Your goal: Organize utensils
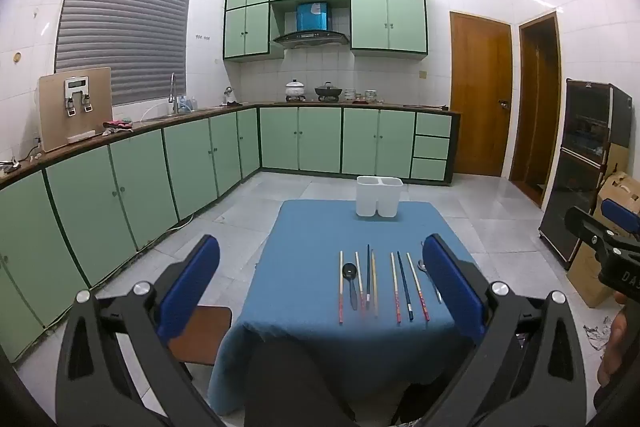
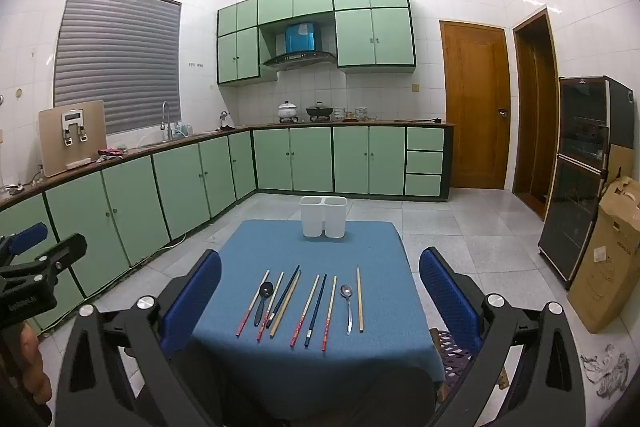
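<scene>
Nearest, the left gripper (image 1: 320, 291) and the right gripper (image 2: 320, 291) both stand spread wide and hold nothing, their blue pads above the near edge of the blue-clothed table (image 2: 360, 239). Just beyond the fingertips, untouched, lies a row of chopsticks (image 2: 306, 311) with a black spoon (image 2: 264, 293) and a metal spoon (image 2: 346, 297). Farther back, at the far edge, stands a white two-compartment holder (image 2: 323, 215).
</scene>
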Action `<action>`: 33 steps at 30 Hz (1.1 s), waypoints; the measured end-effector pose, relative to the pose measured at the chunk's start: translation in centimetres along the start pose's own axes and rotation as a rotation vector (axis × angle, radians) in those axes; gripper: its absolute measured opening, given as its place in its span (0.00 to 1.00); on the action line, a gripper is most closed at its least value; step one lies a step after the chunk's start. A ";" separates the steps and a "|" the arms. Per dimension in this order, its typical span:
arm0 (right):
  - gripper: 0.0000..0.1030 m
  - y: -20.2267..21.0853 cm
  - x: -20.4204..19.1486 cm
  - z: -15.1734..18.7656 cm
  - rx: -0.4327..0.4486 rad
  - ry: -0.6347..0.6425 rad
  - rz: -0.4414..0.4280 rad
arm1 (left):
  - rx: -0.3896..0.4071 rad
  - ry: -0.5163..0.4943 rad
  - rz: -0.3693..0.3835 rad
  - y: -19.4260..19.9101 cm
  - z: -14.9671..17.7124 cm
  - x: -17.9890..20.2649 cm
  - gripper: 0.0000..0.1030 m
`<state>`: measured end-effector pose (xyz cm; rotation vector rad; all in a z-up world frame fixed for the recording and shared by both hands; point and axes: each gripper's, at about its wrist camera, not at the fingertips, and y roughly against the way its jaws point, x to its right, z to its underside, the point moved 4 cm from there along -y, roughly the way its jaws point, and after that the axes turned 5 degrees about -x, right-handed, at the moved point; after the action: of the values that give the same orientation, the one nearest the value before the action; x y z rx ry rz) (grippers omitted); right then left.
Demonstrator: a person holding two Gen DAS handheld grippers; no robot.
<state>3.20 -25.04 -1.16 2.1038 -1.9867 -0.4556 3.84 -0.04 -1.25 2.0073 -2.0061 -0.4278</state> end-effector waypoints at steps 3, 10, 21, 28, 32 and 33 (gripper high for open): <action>0.94 0.0 -0.1 0.0 0.000 0.001 -0.004 | -0.002 0.003 0.000 0.0 0.0 0.1 0.96; 0.94 0.2 0.1 -0.1 0.006 -0.005 -0.003 | -0.003 0.018 0.002 -0.1 -0.2 -0.3 0.96; 0.94 0.1 0.1 0.0 0.004 -0.004 -0.002 | 0.001 0.016 -0.004 -0.2 0.1 -0.7 0.96; 0.94 -0.3 0.1 0.0 0.003 -0.005 -0.003 | -0.001 0.015 -0.007 -0.3 0.1 -0.6 0.95; 0.94 -0.4 0.2 -0.1 0.004 -0.001 -0.004 | 0.000 0.011 -0.001 -0.1 0.1 -0.5 0.96; 0.94 -0.4 -0.1 -0.1 0.004 -0.002 -0.004 | 0.002 0.010 -0.002 0.0 0.1 -0.5 0.96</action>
<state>3.62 -24.91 -1.21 2.1104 -1.9867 -0.4546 3.82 0.49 -1.36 2.0088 -1.9997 -0.4157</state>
